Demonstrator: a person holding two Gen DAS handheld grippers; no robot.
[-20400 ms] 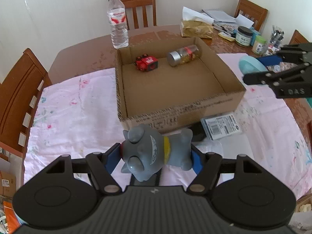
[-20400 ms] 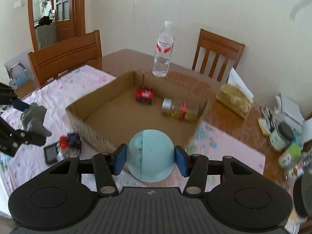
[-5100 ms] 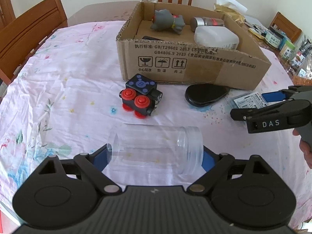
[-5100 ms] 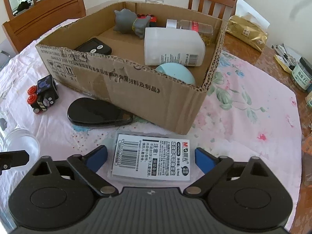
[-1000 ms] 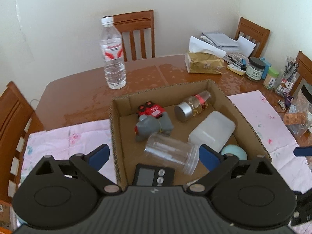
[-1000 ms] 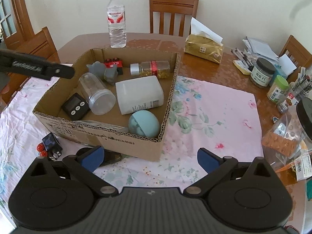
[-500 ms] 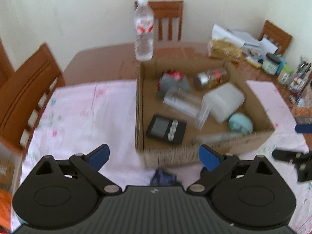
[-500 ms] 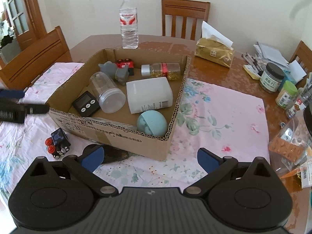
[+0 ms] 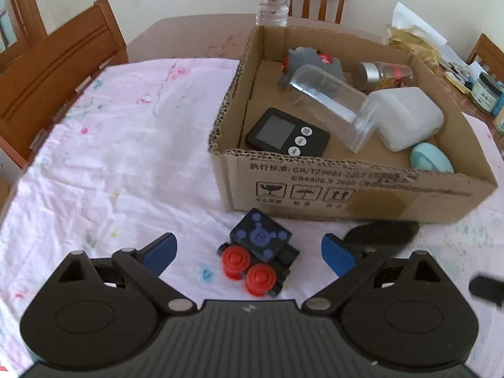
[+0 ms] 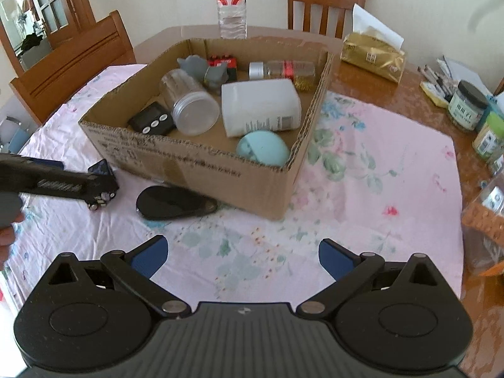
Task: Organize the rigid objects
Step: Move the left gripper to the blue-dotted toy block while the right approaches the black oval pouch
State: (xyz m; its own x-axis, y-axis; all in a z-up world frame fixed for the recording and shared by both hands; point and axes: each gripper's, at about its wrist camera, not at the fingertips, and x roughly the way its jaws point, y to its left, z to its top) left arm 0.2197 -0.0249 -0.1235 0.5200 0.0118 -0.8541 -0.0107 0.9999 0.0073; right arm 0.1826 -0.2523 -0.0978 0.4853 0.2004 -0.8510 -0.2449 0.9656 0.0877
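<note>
A black toy car (image 9: 258, 256) with red wheels and a blue top lies on the pink cloth in front of the cardboard box (image 9: 362, 189). My left gripper (image 9: 249, 249) is open around it, low over the cloth, pads apart from it. A flat black oval object (image 9: 381, 232) lies to its right against the box front; it also shows in the right wrist view (image 10: 174, 203). The box (image 10: 201, 163) holds a clear jar (image 10: 190, 107), black timer (image 10: 152, 122), white bottle (image 10: 260, 107), blue egg-shaped object (image 10: 263, 148), grey toy (image 10: 204, 72) and spice jar (image 10: 283, 71). My right gripper (image 10: 242, 253) is open and empty over the cloth.
A water bottle (image 10: 232, 3) stands behind the box. A gold tissue pack (image 10: 371, 56), jars (image 10: 467, 105) and a plastic bag (image 10: 485, 214) crowd the table's right side. Wooden chairs (image 9: 53, 72) ring the table.
My left gripper has dropped down and forward to the toy car, which now lies between its open fingers. My right gripper has moved a little lower and closer to the box.
</note>
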